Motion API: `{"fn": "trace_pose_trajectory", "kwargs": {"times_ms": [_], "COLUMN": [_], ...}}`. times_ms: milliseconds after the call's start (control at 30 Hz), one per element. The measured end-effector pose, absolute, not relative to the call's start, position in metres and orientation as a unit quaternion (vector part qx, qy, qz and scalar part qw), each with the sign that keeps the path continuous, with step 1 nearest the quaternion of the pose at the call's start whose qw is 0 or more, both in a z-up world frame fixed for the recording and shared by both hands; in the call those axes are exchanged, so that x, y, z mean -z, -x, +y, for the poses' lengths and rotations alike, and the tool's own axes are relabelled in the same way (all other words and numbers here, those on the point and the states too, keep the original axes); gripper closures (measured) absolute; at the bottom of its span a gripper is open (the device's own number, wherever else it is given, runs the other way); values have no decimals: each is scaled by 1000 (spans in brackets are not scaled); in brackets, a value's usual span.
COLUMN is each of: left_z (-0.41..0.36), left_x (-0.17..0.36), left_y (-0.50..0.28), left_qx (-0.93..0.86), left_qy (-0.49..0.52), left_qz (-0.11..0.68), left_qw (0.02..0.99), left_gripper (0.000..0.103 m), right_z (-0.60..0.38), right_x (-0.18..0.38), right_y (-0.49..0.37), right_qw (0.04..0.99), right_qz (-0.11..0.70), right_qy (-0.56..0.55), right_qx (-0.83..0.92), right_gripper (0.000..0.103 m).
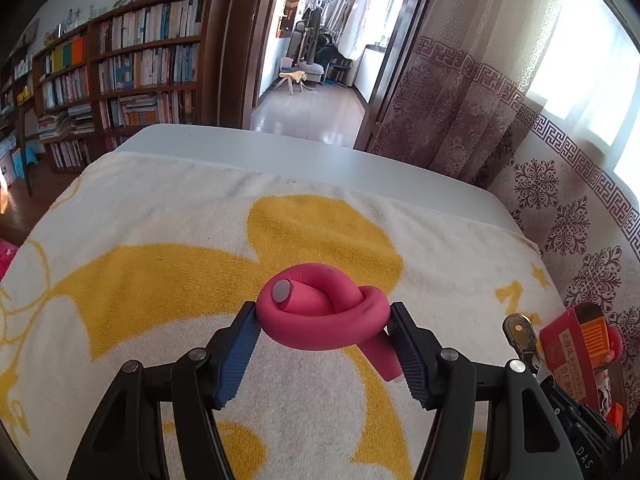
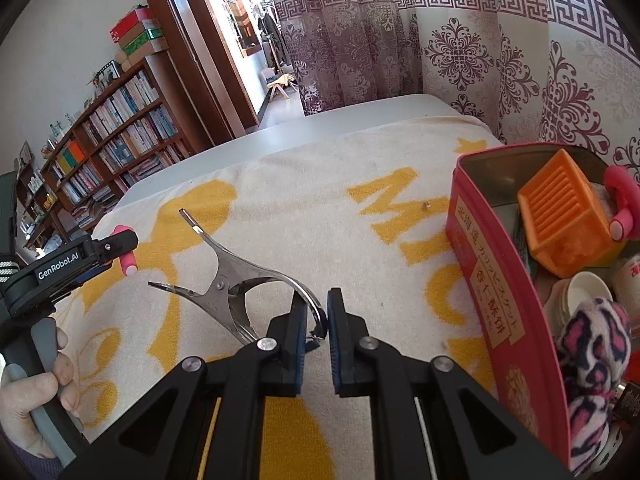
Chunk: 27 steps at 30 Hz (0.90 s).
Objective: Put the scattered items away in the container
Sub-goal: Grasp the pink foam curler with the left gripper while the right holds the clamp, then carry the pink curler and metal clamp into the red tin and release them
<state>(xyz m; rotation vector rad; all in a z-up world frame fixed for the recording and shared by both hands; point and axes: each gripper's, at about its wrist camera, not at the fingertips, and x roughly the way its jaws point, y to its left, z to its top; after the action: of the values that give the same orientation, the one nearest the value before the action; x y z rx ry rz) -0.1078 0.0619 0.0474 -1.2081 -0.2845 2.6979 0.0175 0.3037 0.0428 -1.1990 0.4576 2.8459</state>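
A pink foam curler (image 1: pixel 320 312), twisted into a loop, sits between the blue pads of my left gripper (image 1: pixel 322 328), which is shut on it. From the right wrist view the left gripper (image 2: pixel 116 248) shows at the left with a pink curler end (image 2: pixel 129 265) sticking out. My right gripper (image 2: pixel 318 312) is shut on one handle of a metal spring clip (image 2: pixel 224 284) over the towel. The red tin (image 2: pixel 472 272) stands just right of it and holds an orange basket (image 2: pixel 560 212), another pink curler (image 2: pixel 620 196) and a spotted plush piece (image 2: pixel 596 360).
A white and yellow towel (image 1: pixel 160 240) covers the white table (image 1: pixel 280 152). A patterned curtain (image 2: pixel 460 52) hangs close behind the tin. A tiny speck (image 2: pixel 426 205) lies on the towel. A person's hand (image 2: pixel 40 380) grips the left handle. Bookshelves (image 1: pixel 140 60) stand beyond the table.
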Motion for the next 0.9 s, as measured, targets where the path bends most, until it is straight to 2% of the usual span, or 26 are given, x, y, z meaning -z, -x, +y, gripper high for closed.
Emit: {"fn": "trace_pose_trajectory", "kwargs": {"times_ms": [433, 667, 800, 900], "left_z": [103, 159, 186, 200], "left_x": [-78, -89, -94, -99], "left_y": [56, 37, 25, 17], "left_qx": [-903, -892, -886, -883], "left_qy": [388, 386, 385, 383], "left_qz": [-69, -47, -32, -23], "left_qw": [168, 231, 257, 272], "left_gripper": [36, 36, 36, 36], "right_z": [358, 422, 448, 454], "right_x": [-99, -102, -93, -87], "right_y": [-84, -124, -126, -124], "right_qw": [91, 177, 193, 194], "right_qz": [170, 184, 194, 186], "right_qy": [305, 299, 320, 331], "right_qx": [-933, -919, -907, -905], "right_gripper": [92, 92, 92, 86]}}
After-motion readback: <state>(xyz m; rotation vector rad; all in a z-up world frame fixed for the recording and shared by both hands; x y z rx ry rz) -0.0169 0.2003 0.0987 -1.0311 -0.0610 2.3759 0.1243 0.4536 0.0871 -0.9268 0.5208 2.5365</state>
